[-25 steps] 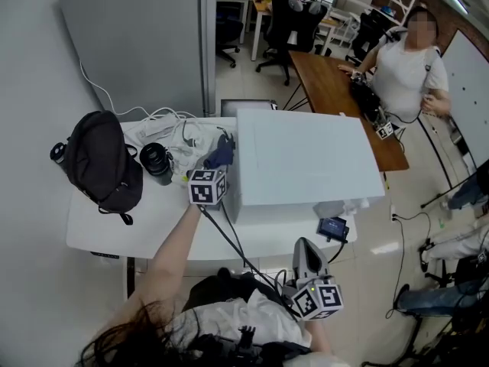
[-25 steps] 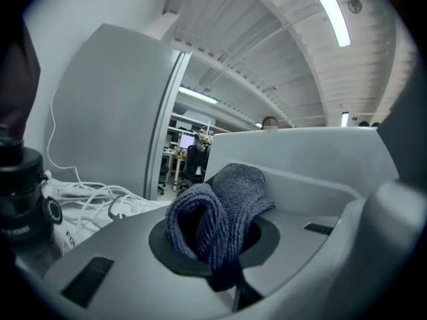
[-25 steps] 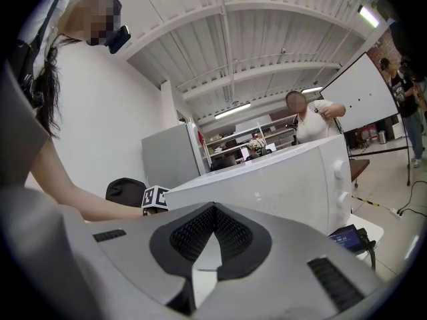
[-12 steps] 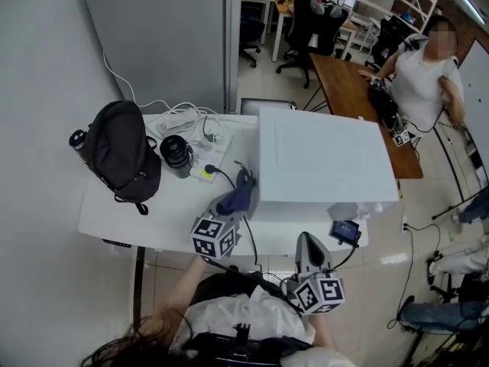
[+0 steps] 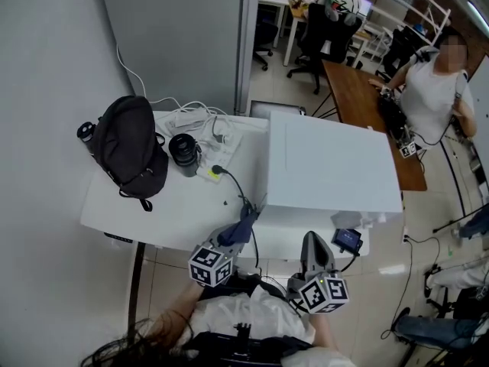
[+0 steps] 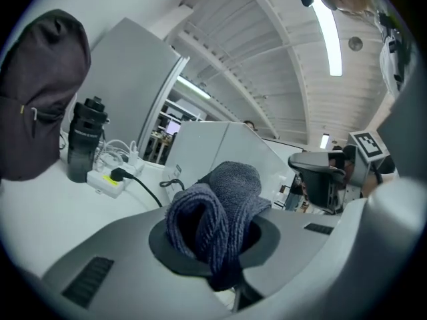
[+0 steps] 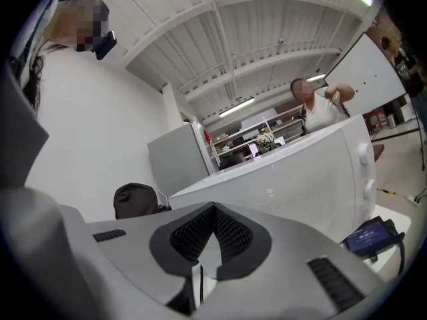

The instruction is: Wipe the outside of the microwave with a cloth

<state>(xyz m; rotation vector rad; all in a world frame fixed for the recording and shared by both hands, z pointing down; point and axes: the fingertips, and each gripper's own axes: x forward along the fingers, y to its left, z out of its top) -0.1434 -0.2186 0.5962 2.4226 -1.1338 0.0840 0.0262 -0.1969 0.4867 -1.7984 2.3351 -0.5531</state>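
Note:
The white microwave (image 5: 332, 167) stands on the right half of the white table (image 5: 153, 205). My left gripper (image 5: 238, 228) is at the table's front edge, just off the microwave's front left corner. It is shut on a dark blue cloth (image 5: 231, 235). In the left gripper view the folded cloth (image 6: 220, 209) bulges up between the jaws, with the microwave (image 6: 213, 142) beyond it. My right gripper (image 5: 312, 245) hangs in front of the table below the microwave, shut and holding nothing. In the right gripper view the microwave's front (image 7: 307, 179) fills the right side.
A black backpack (image 5: 134, 147), a black bottle (image 5: 183, 153) and a power strip with cables (image 5: 210, 170) lie on the table's left half. A small device with a blue screen (image 5: 348, 240) sits at the front right edge. A person (image 5: 439, 75) stands by a wooden table (image 5: 359, 98) behind.
My left gripper has drawn back with the cloth from the microwave's left side to the table's front edge. The right gripper has barely moved.

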